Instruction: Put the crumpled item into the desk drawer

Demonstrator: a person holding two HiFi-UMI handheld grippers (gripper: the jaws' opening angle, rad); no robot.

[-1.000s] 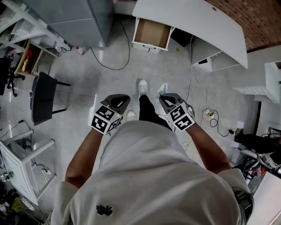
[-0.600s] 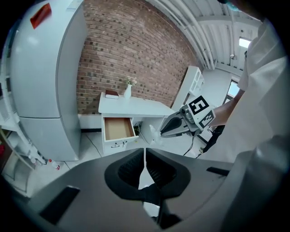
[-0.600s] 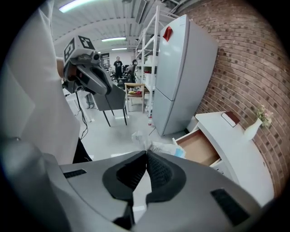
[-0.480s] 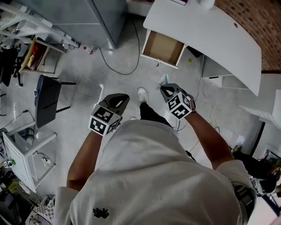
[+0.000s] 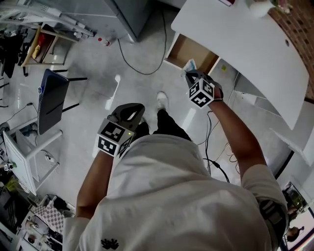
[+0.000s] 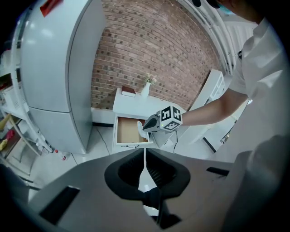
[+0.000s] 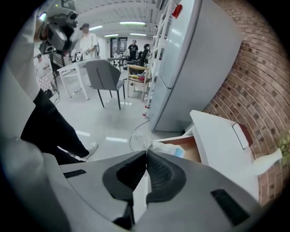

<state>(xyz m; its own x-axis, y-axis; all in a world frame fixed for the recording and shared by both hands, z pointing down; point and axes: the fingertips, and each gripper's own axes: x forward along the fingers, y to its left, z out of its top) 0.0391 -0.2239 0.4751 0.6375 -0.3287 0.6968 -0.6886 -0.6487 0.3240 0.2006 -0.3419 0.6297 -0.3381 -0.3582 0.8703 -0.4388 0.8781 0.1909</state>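
Observation:
My right gripper [image 5: 189, 72] is shut on a crumpled white and pale blue item [image 5: 189, 65], held at the front edge of the open desk drawer [image 5: 190, 51]. In the right gripper view the crumpled item [image 7: 168, 148] sticks out past the closed jaws, with the brown drawer [image 7: 189, 149] just behind it. My left gripper [image 5: 131, 112] hangs lower by my left leg, its jaws shut with nothing between them. From the left gripper view, the drawer [image 6: 128, 131] stands open under the white desk [image 6: 136, 105], and the right gripper [image 6: 146, 126] is at its right front corner.
A grey fridge [image 5: 125, 12] stands left of the desk, with a black cable [image 5: 131, 63] on the floor before it. A dark chair [image 5: 49, 98] and a white cart [image 5: 22, 157] are at the left. More cables [image 5: 212, 157] trail by my right side. People stand far back [image 7: 88, 41].
I have stepped closer to the desk. My right gripper has moved forward and up with the crumpled item, from the floor area to the drawer's front edge. The left gripper stayed low.

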